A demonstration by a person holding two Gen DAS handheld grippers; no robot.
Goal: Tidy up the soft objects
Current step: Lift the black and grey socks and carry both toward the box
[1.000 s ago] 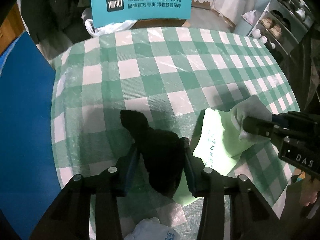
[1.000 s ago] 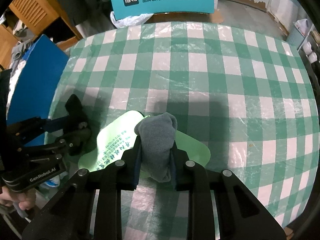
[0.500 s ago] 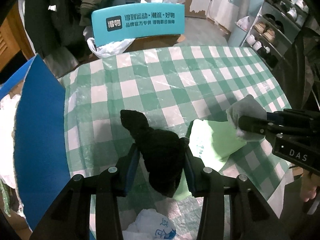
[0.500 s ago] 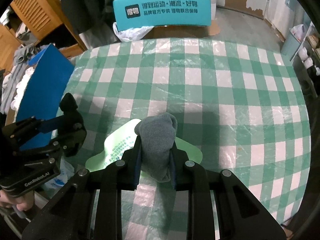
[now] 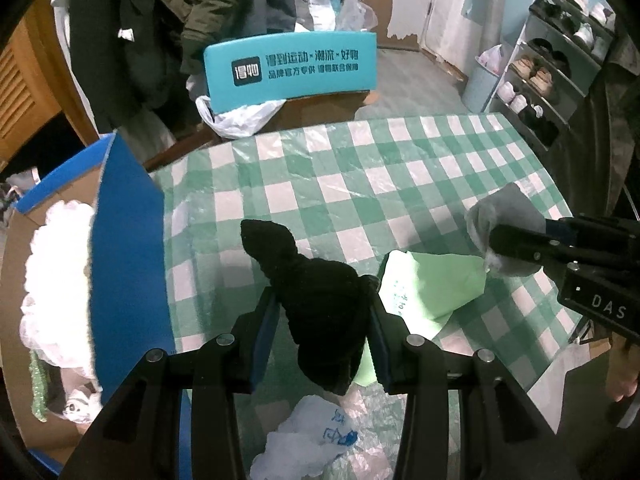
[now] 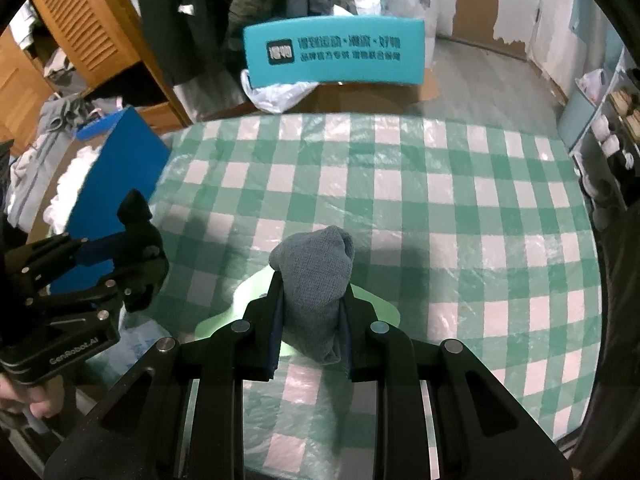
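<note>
My left gripper (image 5: 322,312) is shut on a black sock (image 5: 316,300) and holds it above the near left part of the checked table (image 5: 360,184). My right gripper (image 6: 310,300) is shut on a grey sock (image 6: 316,276), held above a light green plastic bag (image 6: 248,300) on the table. The grey sock (image 5: 504,224) also shows at the right of the left wrist view, above the green bag (image 5: 432,284). The black sock (image 6: 138,220) and left gripper (image 6: 132,256) show at the left of the right wrist view.
A blue cardboard box (image 5: 124,248) with white fluffy stuff (image 5: 56,272) stands left of the table. A teal chair back (image 5: 290,66) is beyond the far edge. A white plastic bag (image 5: 312,440) lies near me. A shoe rack (image 5: 556,64) stands far right.
Both grippers have risen and pulled back from the table with their socks. More of the room and the open blue box at the left have come into view.
</note>
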